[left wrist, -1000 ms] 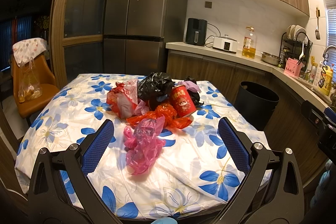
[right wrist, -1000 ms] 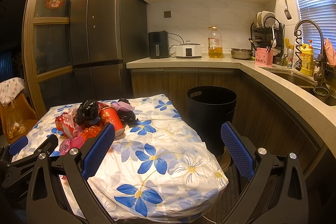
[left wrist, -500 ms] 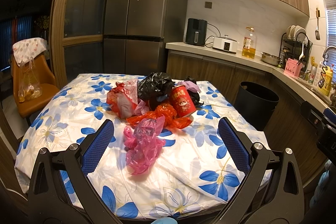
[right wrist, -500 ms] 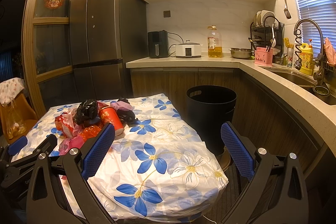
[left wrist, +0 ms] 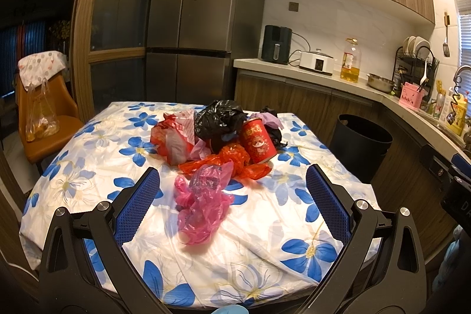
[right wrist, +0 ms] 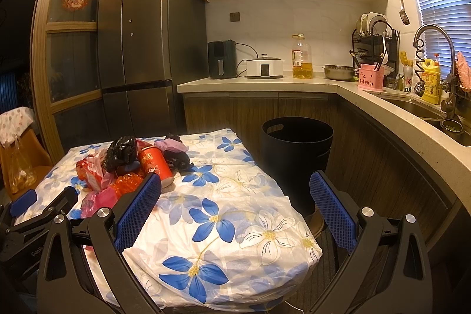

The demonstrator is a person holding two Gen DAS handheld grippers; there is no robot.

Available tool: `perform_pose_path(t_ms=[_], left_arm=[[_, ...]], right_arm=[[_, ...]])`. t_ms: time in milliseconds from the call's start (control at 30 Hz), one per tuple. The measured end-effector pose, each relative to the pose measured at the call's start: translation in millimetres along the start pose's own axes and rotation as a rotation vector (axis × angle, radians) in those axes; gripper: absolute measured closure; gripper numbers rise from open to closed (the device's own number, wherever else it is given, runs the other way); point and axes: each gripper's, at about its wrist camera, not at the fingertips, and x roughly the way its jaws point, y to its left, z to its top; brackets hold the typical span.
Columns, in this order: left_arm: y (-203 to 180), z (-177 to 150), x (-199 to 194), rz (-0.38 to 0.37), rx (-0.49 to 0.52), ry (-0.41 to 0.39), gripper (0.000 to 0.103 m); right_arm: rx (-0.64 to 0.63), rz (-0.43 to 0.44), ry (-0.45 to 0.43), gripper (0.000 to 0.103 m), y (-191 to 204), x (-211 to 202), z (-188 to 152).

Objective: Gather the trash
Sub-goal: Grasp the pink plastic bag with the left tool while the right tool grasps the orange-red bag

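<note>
A heap of trash lies on the table with the flowered cloth (left wrist: 88, 167): a pink plastic bag (left wrist: 203, 202) nearest me, an orange-red bag (left wrist: 232, 161), a red paper cup (left wrist: 259, 141), a black bag (left wrist: 220, 119) and a red-white bag (left wrist: 173, 140). My left gripper (left wrist: 232, 196) is open and empty, its jaws either side of the pink bag, short of it. My right gripper (right wrist: 235, 202) is open and empty over the table's right end. The cup (right wrist: 154, 164) and black bag (right wrist: 120, 152) also show in the right wrist view. A black bin (right wrist: 297, 143) stands on the floor beyond the table.
The bin (left wrist: 362, 143) stands between table and kitchen counter (right wrist: 368, 105). A fridge (left wrist: 200, 28) is behind the table. An orange chair (left wrist: 41, 119) with a hanging bag is at the left. The sink (right wrist: 426, 111) is at the right.
</note>
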Motion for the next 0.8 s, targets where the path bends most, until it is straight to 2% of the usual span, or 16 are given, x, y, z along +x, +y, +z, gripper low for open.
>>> perform_pose_path(t_ms=[500,667,700,800], left_arm=[[48.2,-31.3,32.0,0.062,-0.045,-0.015,0.006],[49.7,-41.3,51.2,0.060,-0.031,-0.014,0.006],[49.1,-43.0,56.4,0.061,-0.027,-0.011,0.007],[50.2,-45.8,76.3,0.064,-0.025,0.030,0.018]], right_arm=[[0.009,0.100,0.041,0.005,11.5,40.0,-21.1],[0.004,0.120,0.061,0.005,17.9,57.6,-29.7],[0.001,0.125,0.067,0.005,19.5,61.5,-30.9],[-0.005,0.146,0.075,0.005,25.0,70.9,-32.8]])
